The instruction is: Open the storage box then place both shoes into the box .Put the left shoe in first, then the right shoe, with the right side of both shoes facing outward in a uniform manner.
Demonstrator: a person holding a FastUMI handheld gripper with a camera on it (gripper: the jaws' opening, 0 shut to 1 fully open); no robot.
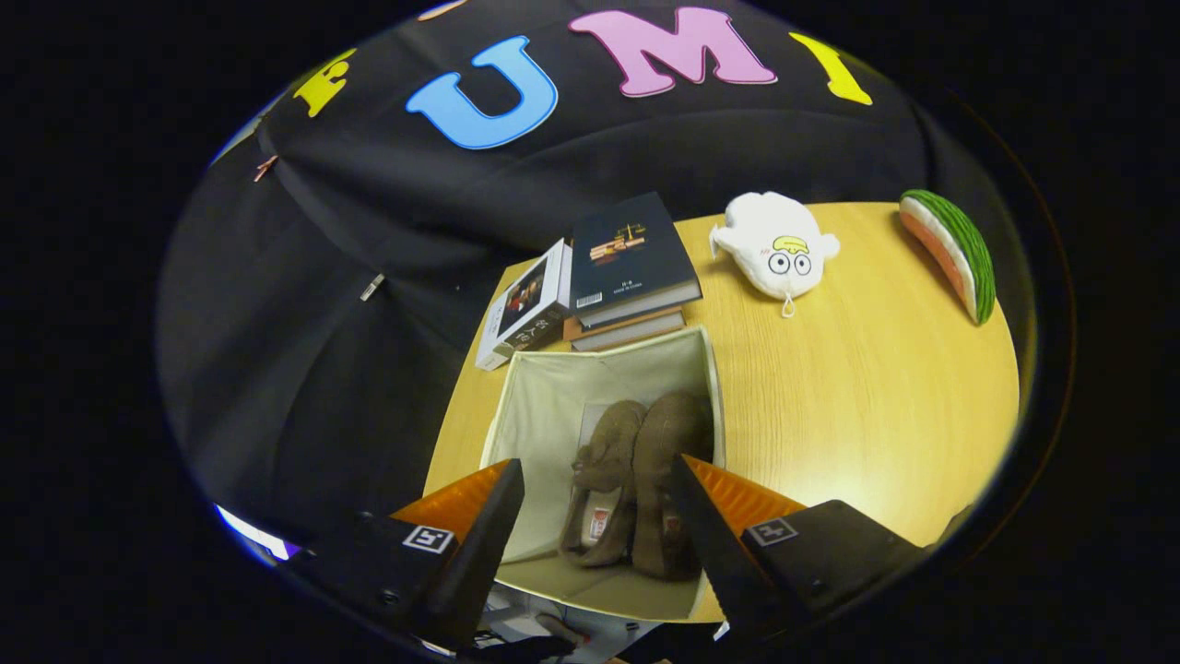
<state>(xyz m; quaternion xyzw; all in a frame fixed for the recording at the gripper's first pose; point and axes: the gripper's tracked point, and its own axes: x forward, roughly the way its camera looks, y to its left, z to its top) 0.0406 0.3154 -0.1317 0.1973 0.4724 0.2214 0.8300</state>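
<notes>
Since both shoes (pixel 636 480) sit side by side inside the open box (pixel 553 406), the job looks done; the tongs (pixel 595 480) hang open, holding nothing.

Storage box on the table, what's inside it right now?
Inside the open storage box sit two brown shoes side by side, touching. The floor under them is covered, and the near ends are partly hidden behind the open claw, which hangs above holding nothing.

On the wooden table (pixel 857 406): stacked books (pixel 631 267), boxed book (pixel 525 314) beside them, white plush toy (pixel 774 244), watermelon-slice toy (pixel 954 249).
</notes>
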